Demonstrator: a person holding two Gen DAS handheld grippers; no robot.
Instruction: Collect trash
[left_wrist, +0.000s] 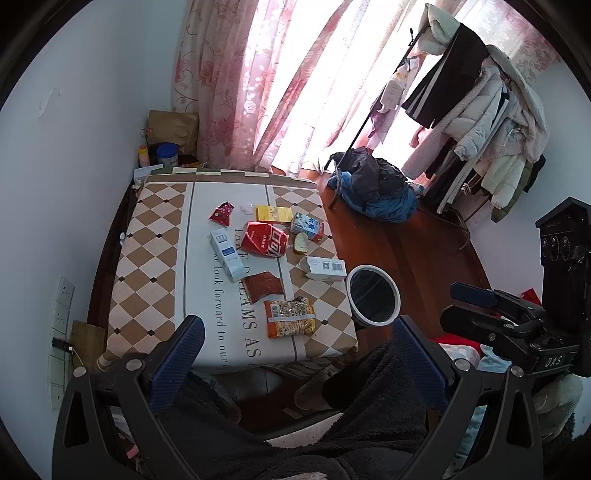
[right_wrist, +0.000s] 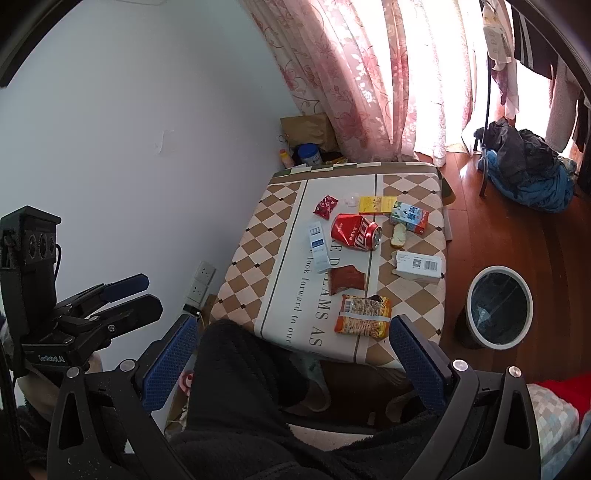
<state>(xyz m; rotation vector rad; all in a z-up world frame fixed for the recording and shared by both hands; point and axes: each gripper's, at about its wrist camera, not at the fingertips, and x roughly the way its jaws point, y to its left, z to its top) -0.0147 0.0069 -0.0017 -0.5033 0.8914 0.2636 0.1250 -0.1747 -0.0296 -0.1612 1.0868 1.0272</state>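
Several pieces of trash lie on a checkered table (left_wrist: 147, 280) (right_wrist: 251, 280): a crushed red can (left_wrist: 266, 239) (right_wrist: 355, 232), an orange noodle packet (left_wrist: 290, 318) (right_wrist: 362, 316), a brown wrapper (left_wrist: 264, 286) (right_wrist: 346, 279), a white-blue box (left_wrist: 226, 255) (right_wrist: 318, 246), a barcode box (left_wrist: 325, 268) (right_wrist: 417, 266), a milk carton (left_wrist: 307, 226) (right_wrist: 409, 217), a yellow box (left_wrist: 274, 213) (right_wrist: 375, 205), a small red packet (left_wrist: 221, 213) (right_wrist: 325, 206) and a bread piece (left_wrist: 300, 242) (right_wrist: 398, 235). A white-rimmed bin (left_wrist: 373, 295) (right_wrist: 499, 307) stands on the floor to the table's right. My left gripper (left_wrist: 295, 365) and right gripper (right_wrist: 293, 363) are open, empty, held back from the table's near edge.
Dark-trousered legs fill the space below both grippers. A clothes rack (left_wrist: 476, 122) and a heap of dark and blue clothes (left_wrist: 373, 184) (right_wrist: 524, 166) stand beyond the bin. A pink curtain (left_wrist: 280, 81) hangs behind the table. A jar (left_wrist: 168, 154) and a paper bag (left_wrist: 173, 129) sit in the corner.
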